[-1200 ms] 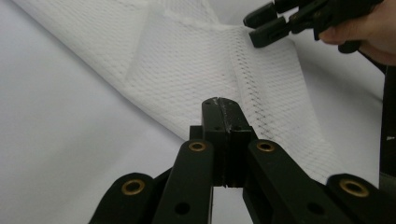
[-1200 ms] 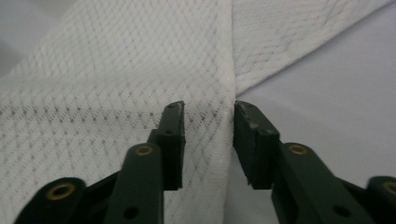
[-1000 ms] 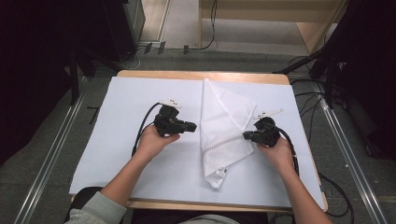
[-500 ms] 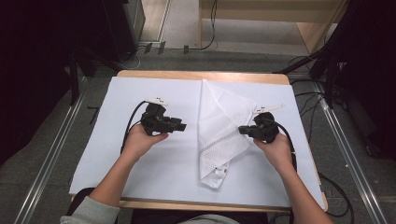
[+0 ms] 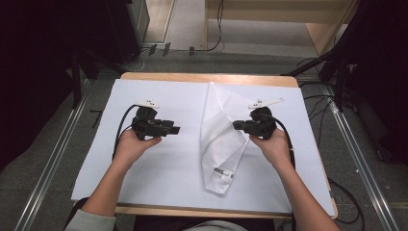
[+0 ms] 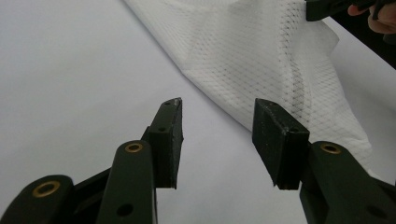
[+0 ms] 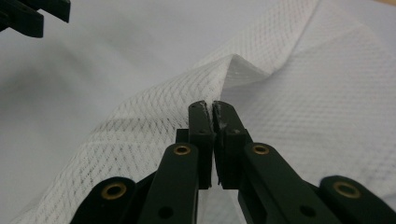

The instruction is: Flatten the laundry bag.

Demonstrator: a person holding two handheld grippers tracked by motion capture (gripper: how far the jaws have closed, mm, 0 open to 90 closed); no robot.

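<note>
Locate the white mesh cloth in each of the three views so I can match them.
High view: white mesh cloth at centre-right of the white table sheet.
Left gripper view: top right, beyond the open jaws.
Right gripper view: centre and right, pinched in the right gripper.
Shared landmark: the white sheet.
</note>
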